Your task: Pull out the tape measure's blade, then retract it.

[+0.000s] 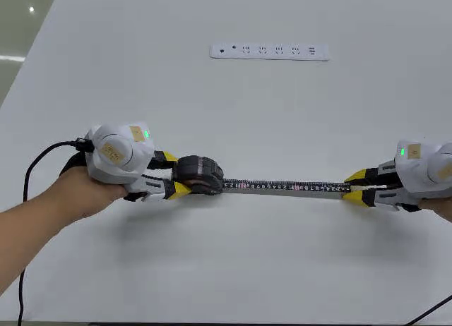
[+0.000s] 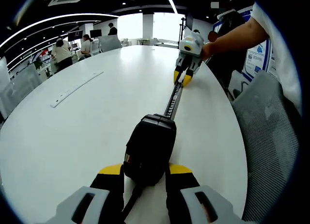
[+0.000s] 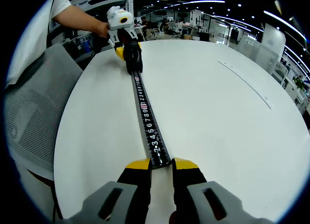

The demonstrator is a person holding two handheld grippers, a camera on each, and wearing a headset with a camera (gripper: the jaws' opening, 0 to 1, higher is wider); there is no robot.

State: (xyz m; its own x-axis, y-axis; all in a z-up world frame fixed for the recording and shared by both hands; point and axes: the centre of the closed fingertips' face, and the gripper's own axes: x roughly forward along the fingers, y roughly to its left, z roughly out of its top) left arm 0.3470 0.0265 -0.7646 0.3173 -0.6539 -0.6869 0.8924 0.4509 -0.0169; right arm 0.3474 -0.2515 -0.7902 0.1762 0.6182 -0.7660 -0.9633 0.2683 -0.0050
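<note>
The black tape measure case [image 1: 200, 175] rests on the white table, clamped between the yellow-tipped jaws of my left gripper [image 1: 174, 176]. In the left gripper view the case [image 2: 150, 149] sits between the jaws of that gripper [image 2: 145, 169]. Its dark numbered blade [image 1: 286, 187] runs out flat to the right across the table. My right gripper [image 1: 357, 187] is shut on the blade's end. In the right gripper view the blade [image 3: 147, 122] stretches from my right gripper [image 3: 161, 163] to the case [image 3: 132, 57], with the left gripper [image 3: 123, 32] behind it.
A white power strip [image 1: 269, 51] lies toward the far side of the white table [image 1: 226, 100]. A black cable [image 1: 39, 164] trails from the left gripper. A grey mesh chair [image 2: 269, 132] stands beside the table. People sit far off in the room.
</note>
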